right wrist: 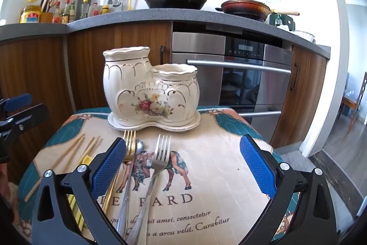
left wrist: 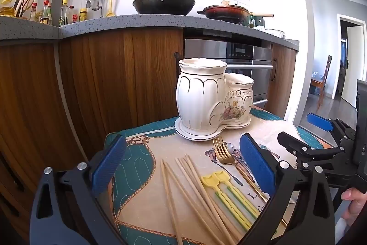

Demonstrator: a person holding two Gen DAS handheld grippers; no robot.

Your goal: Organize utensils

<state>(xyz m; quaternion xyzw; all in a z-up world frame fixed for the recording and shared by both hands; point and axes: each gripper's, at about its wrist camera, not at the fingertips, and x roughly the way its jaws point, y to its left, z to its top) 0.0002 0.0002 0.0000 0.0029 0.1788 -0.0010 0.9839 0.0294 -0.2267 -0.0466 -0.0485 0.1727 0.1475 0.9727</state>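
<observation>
A cream ceramic two-pot utensil holder with gold trim and painted flowers point(right wrist: 150, 93) stands upright on its saucer at the far end of a printed teal-bordered table mat point(right wrist: 206, 176). Nearer lie pale wooden chopsticks point(left wrist: 195, 187), yellow-green plastic picks point(left wrist: 229, 196), a gold fork point(left wrist: 223, 153) and a silver fork point(right wrist: 160, 153). The left gripper point(left wrist: 183, 167) and right gripper point(right wrist: 183, 167) both hover wide apart, holding nothing.

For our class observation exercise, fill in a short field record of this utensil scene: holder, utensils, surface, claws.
holder: white ceramic holder, two compartments, upright on its saucer, nothing visible inside
chopsticks: wooden chopsticks loose on mat
forks: gold fork, silver fork, flat on mat
surface: printed mat
left claw: open, holding nothing
right claw: open, holding nothing
</observation>
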